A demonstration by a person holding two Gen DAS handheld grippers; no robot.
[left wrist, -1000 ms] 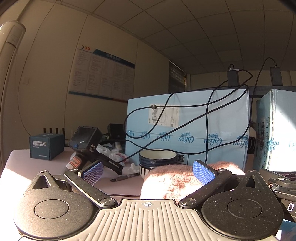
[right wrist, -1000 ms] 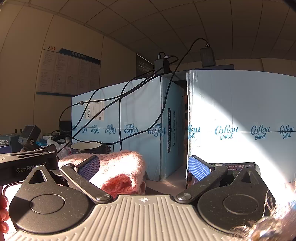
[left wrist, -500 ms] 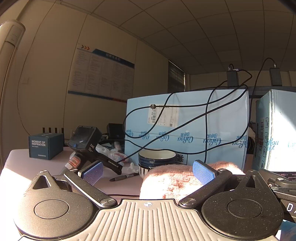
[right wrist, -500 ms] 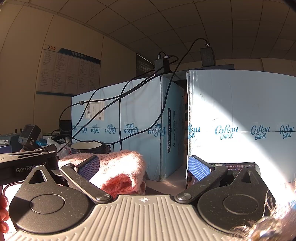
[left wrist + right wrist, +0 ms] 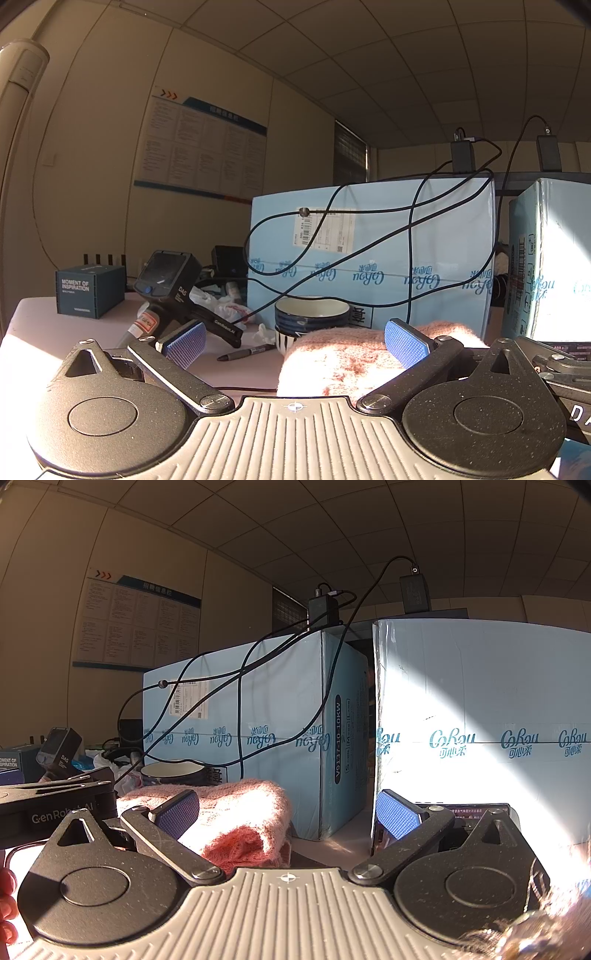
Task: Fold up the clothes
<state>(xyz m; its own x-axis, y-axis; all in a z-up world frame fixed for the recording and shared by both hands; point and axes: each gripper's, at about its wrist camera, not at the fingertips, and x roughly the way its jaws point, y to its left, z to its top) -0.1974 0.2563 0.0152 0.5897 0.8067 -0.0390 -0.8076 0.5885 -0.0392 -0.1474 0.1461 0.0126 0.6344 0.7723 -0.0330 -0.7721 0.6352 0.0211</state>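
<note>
Both the left claw [image 5: 293, 341] and right claw [image 5: 286, 808] gape wide, holding nothing. A clumsy grab at the pink cloth [image 5: 343, 363] could knock the bowls [image 5: 312, 319] or snag the cables [image 5: 240, 716].

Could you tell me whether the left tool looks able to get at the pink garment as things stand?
Probably yes: the left tool is open, and the pink garment lies directly ahead between its fingers with nothing in front.

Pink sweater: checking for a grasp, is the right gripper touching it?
Cannot tell: in the right wrist view the open right gripper frames the pink sweater, one pad overlapping it.
</note>
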